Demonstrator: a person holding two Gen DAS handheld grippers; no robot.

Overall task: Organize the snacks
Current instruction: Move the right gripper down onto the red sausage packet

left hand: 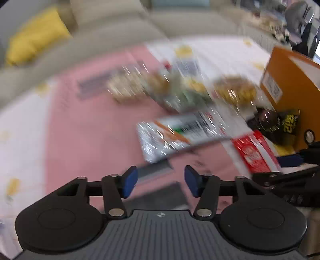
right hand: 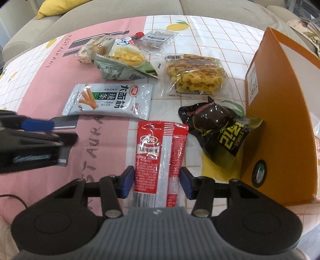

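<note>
Left wrist view, blurred: left gripper (left hand: 161, 181) fingers apart, nothing between them, above the pink tablecloth (left hand: 84, 140). One silver packet (left hand: 180, 136) ahead, one red packet (left hand: 254, 154) to its right, one orange box (left hand: 288, 84).

Right wrist view: right gripper (right hand: 157, 183) straddles the red packet (right hand: 160, 156), blue pads at its edges; contact uncertain. Six more snack bags, among them one black bag (right hand: 218, 128) beside the orange box (right hand: 280, 124). Beige sofa (right hand: 120, 8) behind.
</note>
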